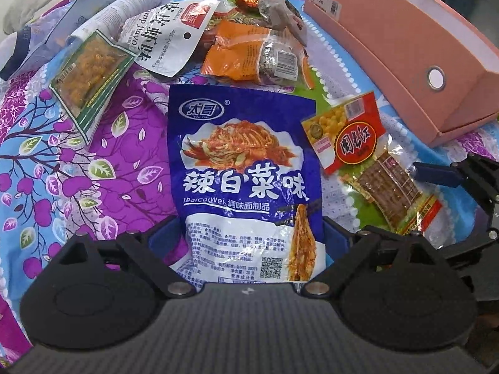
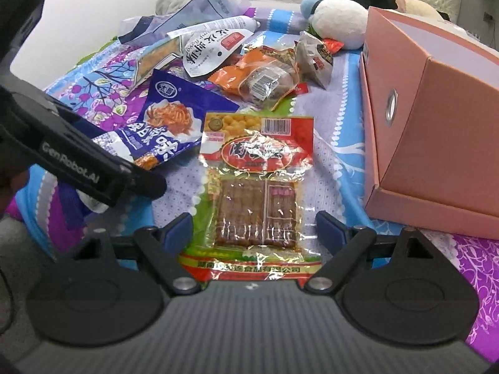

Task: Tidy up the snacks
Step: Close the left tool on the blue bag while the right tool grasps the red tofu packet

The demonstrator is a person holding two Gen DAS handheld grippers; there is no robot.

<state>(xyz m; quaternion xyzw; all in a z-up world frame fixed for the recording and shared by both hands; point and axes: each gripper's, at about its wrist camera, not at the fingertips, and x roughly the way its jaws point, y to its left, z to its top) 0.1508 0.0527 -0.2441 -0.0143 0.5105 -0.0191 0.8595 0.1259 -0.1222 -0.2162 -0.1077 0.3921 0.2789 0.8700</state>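
A blue spicy-cabbage snack packet (image 1: 246, 162) lies flat on the floral sheet, its lower end between the fingers of my left gripper (image 1: 251, 237). The jaws stand open, pads just outside the packet's edges. A red-and-clear packet of brown strips (image 2: 259, 155) lies between the fingers of my right gripper (image 2: 255, 227), which stands wide open with gaps on both sides. The two packets (image 2: 168, 124) (image 1: 352, 134) lie side by side. The left gripper's finger (image 2: 146, 185) shows at the left of the right wrist view. The right gripper's finger (image 1: 436, 176) shows at the right of the left wrist view.
An open pink cardboard box (image 2: 436, 143) (image 1: 389, 40) stands to the right. Behind lie an orange packet (image 1: 237, 59), a white shrimp-flavour packet (image 1: 168, 37), a green-edged packet (image 1: 90, 74) and several small wrapped snacks. A plush toy (image 2: 340, 21) and clothes sit at the back.
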